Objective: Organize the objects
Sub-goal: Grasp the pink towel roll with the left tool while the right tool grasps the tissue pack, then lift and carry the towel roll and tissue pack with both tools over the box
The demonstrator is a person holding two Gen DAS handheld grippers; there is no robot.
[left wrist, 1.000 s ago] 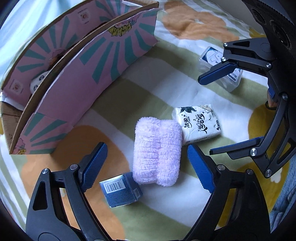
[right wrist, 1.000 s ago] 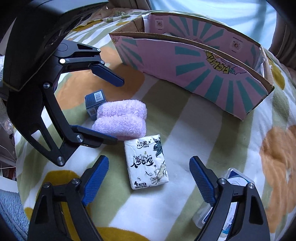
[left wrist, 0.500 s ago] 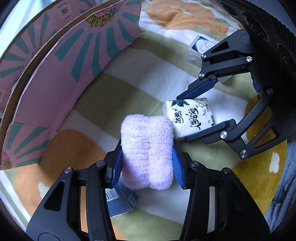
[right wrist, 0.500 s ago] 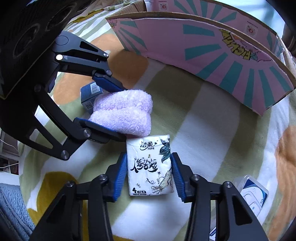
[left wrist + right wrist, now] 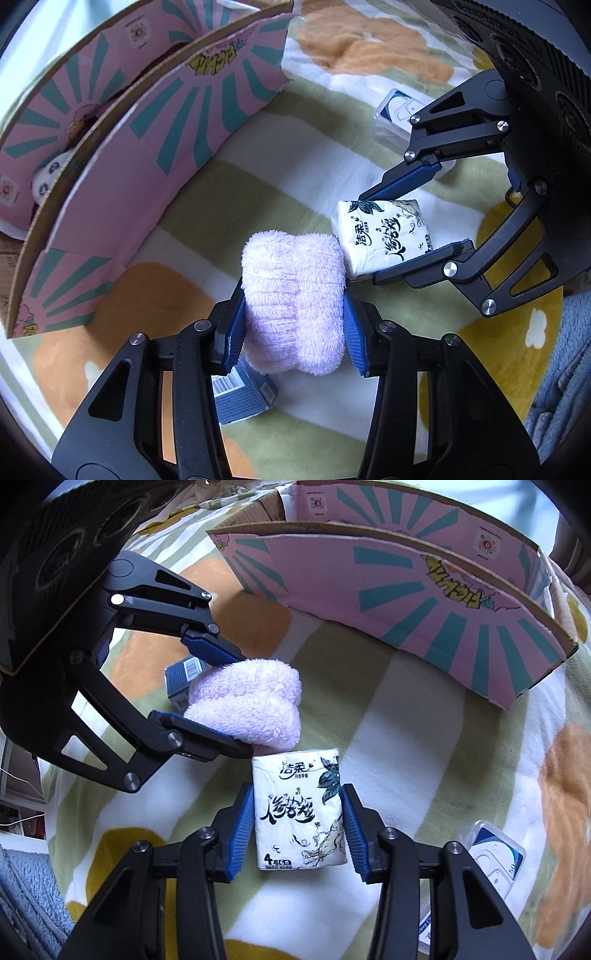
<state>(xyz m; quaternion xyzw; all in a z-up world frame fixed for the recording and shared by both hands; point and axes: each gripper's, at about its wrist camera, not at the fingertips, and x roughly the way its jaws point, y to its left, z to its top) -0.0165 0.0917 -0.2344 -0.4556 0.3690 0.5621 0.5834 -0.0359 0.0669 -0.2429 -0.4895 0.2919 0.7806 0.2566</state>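
Observation:
My left gripper (image 5: 293,332) is shut on a rolled pink fluffy towel (image 5: 293,295), which it holds a little off the blanket. The same towel (image 5: 247,709) shows in the right wrist view between the left gripper's blue pads. Beside it, my right gripper (image 5: 297,827) is shut on a white tissue pack (image 5: 299,812) with black lettering. That tissue pack (image 5: 384,232) touches the towel's right side in the left wrist view. A pink and teal cardboard box (image 5: 122,140) stands open at the left; a panda toy (image 5: 44,173) peeks out inside it.
A small dark blue box (image 5: 240,398) with a barcode lies under the towel. A clear plastic case (image 5: 395,114) with a blue label sits at the far right, the same case (image 5: 491,856) near my right gripper. Everything rests on a striped blanket (image 5: 207,206). Blue fabric (image 5: 565,387) lies at the right edge.
Both grippers went from open to shut: the left one around the pink towel, the right one around the tissue pack. The towel now sits higher, with the blue box showing beneath it.

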